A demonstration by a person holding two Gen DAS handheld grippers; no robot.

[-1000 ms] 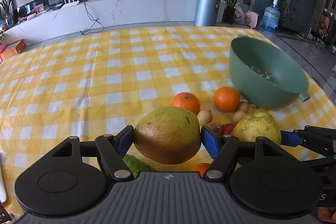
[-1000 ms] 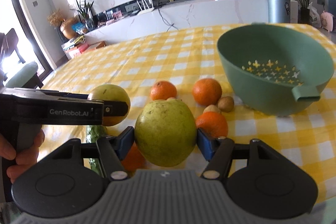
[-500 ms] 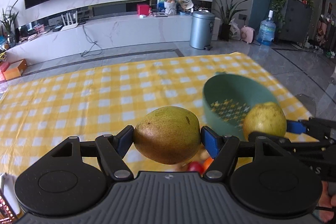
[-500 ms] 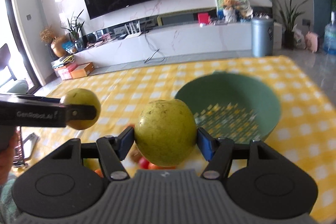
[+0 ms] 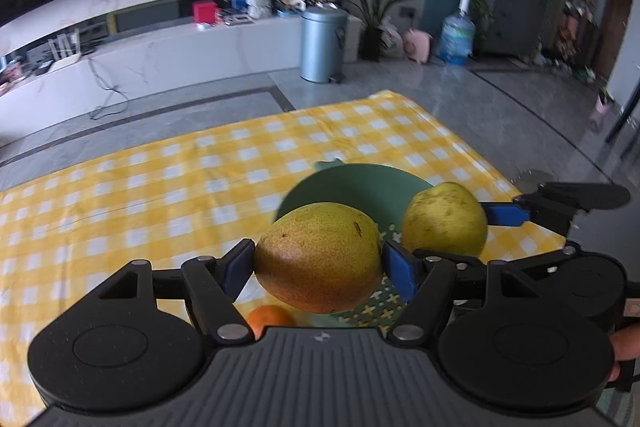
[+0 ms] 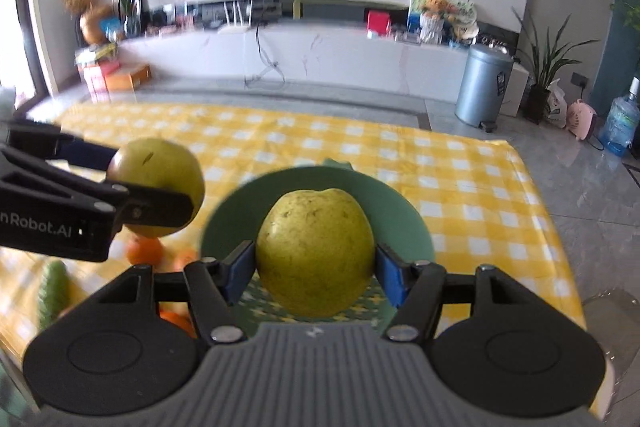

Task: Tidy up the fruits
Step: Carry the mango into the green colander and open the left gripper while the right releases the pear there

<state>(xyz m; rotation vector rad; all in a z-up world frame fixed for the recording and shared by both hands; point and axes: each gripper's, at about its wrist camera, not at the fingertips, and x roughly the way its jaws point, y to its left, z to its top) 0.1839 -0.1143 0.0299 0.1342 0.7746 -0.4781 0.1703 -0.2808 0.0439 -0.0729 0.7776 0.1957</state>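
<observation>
My left gripper [image 5: 318,261] is shut on a brownish-green pear [image 5: 318,255] and holds it high above the table. My right gripper [image 6: 315,263] is shut on a yellow-green pear [image 6: 315,259], also held high. The green colander bowl [image 5: 352,183] lies below and just beyond both pears; in the right wrist view the bowl [image 6: 236,211] sits directly under the right pear. The right pear [image 5: 444,219] shows at right in the left wrist view. The left pear [image 6: 156,179] shows at left in the right wrist view.
Oranges [image 6: 144,251] and a green cucumber [image 6: 52,291] lie on the yellow checked tablecloth [image 5: 160,187] left of the bowl. One orange [image 5: 268,319] shows under the left gripper. The table's far and right edges are close beyond the bowl, with floor past them.
Both grippers have risen with their pears and moved over the green bowl. The fruit pile on the cloth has dropped low in view. Both grips are unchanged.
</observation>
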